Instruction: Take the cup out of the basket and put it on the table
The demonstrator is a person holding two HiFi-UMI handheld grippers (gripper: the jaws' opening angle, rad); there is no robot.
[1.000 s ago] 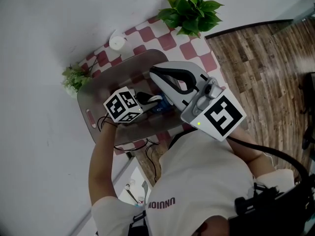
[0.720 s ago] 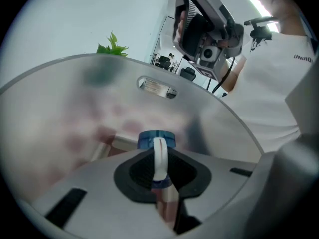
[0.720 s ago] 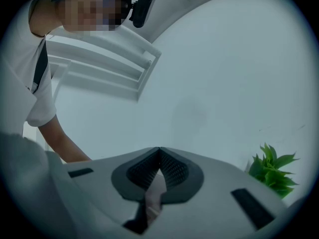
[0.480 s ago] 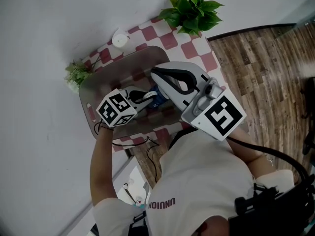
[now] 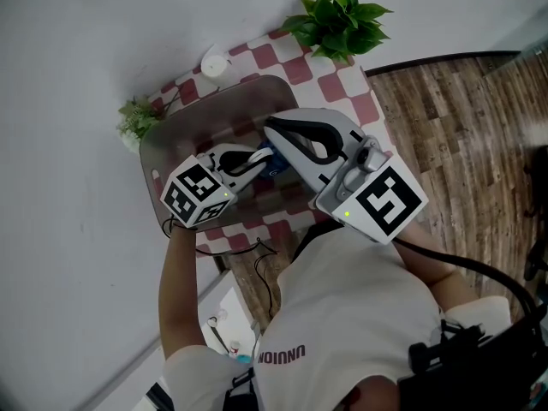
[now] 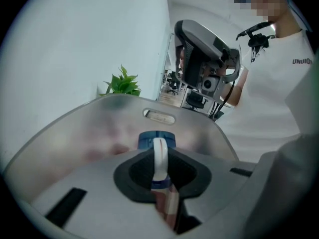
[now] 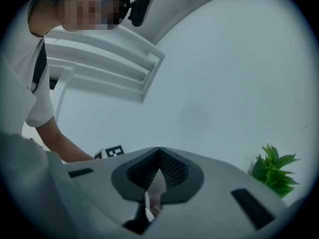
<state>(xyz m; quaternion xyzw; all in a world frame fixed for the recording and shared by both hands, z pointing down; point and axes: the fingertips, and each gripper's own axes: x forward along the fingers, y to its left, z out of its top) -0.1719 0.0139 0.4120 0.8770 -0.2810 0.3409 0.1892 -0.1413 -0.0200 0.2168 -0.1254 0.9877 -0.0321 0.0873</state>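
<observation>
Left tool (image 6: 159, 157) grips the blue cup (image 6: 148, 140) by its white handle (image 6: 158, 148) over the basket (image 6: 75, 143) — my right tool (image 7: 159, 154) is clenched empty, facing the wall (image 7: 224, 83).

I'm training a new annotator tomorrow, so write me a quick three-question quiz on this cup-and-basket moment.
1. Multiple choice: what is the left gripper clamped on?
A) a spoon
B) the white handle of the blue cup
C) a bottle
2. True or false: the right gripper also grips the cup.
3. Fill in: the tablecloth has a red-and-white ____ pattern.

Key: 1 B. 2 false: its jaws are together and no cup shows between them. 3 checkered.
</observation>
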